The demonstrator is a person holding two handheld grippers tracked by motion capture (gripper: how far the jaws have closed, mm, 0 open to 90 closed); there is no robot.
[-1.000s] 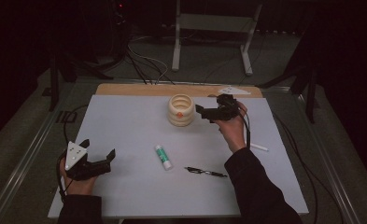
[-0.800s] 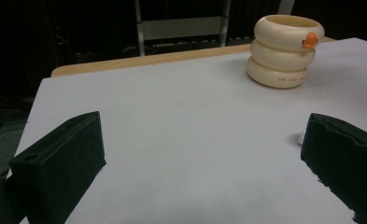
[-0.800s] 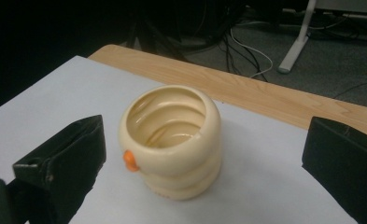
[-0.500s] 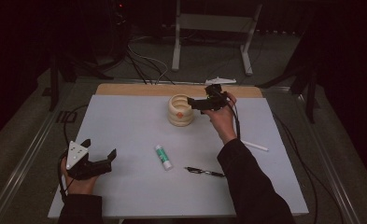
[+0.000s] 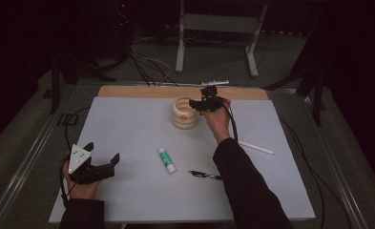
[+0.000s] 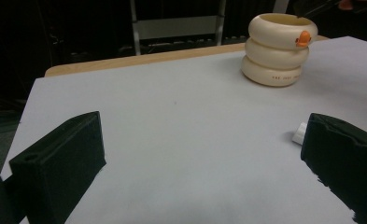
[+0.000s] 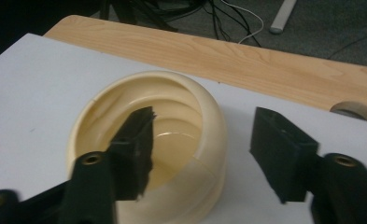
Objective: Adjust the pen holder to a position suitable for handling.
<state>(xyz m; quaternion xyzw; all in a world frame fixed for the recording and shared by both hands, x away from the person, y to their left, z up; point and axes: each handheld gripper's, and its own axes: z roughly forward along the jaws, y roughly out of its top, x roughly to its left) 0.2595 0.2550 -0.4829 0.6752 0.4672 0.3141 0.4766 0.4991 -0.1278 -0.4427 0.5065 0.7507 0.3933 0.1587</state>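
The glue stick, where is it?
In the high view the glue stick lies mid-table, between the black pen and the left tongs.

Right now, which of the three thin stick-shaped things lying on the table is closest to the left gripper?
The white glue stick with the green band; the black pen and white stick lie farther right.

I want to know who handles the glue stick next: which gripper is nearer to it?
Left. The left gripper sits just left of the glue stick; the right gripper is farther back at the cream holder.
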